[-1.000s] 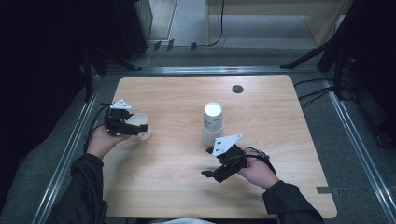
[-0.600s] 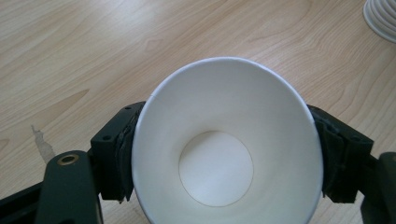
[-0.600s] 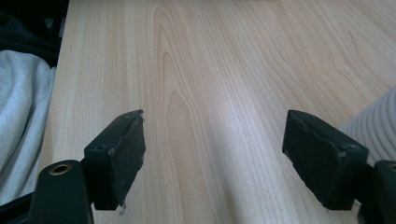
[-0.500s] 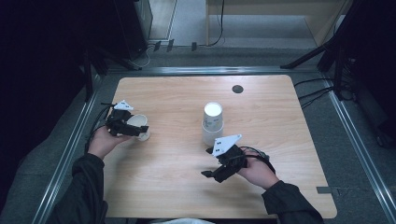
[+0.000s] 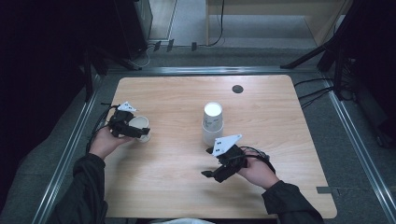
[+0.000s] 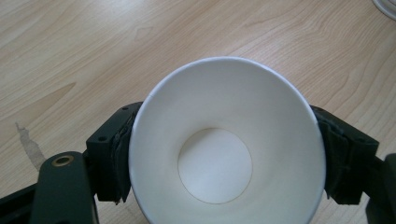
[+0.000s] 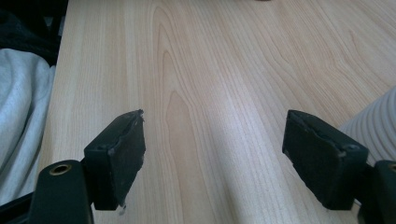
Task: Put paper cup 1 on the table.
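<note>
From above, on the wooden table, you hold a single white paper cup in your left gripper near the left edge, while an upturned stack of cups stands near the table's middle; the stack looks like two or three nested cups, though the exact number cannot be told. Your right gripper hovers just in front of that stack, apart from it, with nothing in it. A small dark round fitting sits near the far edge. Along the left gripper view, the cup lies mouth toward the camera, its wall clamped between the two black jaws, one pad on either side just below the rim; the rim of the stack shows at the top right corner. Along the right gripper view, the jaws stand wide apart over bare wood, and the ribbed side of the stack rises just beside the right-hand pad. Judged from this, the step in hand is carrying one cup away from the stack; the next move calls for setting it down gently without crushing its thin wall.
</note>
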Available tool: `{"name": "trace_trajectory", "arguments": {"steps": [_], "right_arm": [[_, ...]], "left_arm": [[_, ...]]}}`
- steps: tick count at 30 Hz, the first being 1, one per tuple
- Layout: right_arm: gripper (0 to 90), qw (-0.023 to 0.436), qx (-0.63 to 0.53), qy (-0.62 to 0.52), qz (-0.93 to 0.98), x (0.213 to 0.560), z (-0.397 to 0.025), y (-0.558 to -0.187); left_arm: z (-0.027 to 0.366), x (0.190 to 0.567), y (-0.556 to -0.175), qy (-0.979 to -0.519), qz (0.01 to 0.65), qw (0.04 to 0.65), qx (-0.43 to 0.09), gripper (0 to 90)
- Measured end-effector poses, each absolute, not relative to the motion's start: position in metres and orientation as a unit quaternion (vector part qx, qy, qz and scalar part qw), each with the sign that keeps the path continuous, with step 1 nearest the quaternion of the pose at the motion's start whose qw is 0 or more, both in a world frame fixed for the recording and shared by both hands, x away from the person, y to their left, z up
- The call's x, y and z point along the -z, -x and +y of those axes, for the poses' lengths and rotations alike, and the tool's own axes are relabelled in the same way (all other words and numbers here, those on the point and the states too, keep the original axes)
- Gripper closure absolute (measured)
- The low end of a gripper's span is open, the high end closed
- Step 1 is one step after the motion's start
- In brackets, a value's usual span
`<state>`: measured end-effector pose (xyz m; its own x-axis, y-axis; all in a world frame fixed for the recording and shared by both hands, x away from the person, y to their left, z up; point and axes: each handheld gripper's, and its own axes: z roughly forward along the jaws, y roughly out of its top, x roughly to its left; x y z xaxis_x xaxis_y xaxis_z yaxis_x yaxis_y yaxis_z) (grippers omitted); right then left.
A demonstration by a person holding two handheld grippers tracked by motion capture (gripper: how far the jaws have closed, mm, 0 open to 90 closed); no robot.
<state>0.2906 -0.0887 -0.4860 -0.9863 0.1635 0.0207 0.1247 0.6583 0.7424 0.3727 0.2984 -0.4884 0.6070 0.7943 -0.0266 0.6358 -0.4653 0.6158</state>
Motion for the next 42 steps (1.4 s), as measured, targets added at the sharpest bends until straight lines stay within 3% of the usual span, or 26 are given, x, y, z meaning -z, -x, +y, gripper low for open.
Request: {"name": "trace_trajectory", "arguments": {"steps": [17,37,42], "right_arm": [[21.7,0.025,-0.403,-0.078,0.911,0.486,-0.089,-0.29],[19.5,0.043,-0.425,-0.108,0.898,0.475,-0.107,-0.302],[16.2,0.023,-0.418,-0.151,0.895,0.467,-0.116,-0.312]], "left_arm": [[0.298,0.486,-0.372,-0.844,0.42,0.311,-0.119,12.4],[0.303,0.454,-0.357,-0.832,0.412,0.348,-0.132,12.4],[0.301,0.444,-0.346,-0.829,0.409,0.359,-0.132,12.8]]}}
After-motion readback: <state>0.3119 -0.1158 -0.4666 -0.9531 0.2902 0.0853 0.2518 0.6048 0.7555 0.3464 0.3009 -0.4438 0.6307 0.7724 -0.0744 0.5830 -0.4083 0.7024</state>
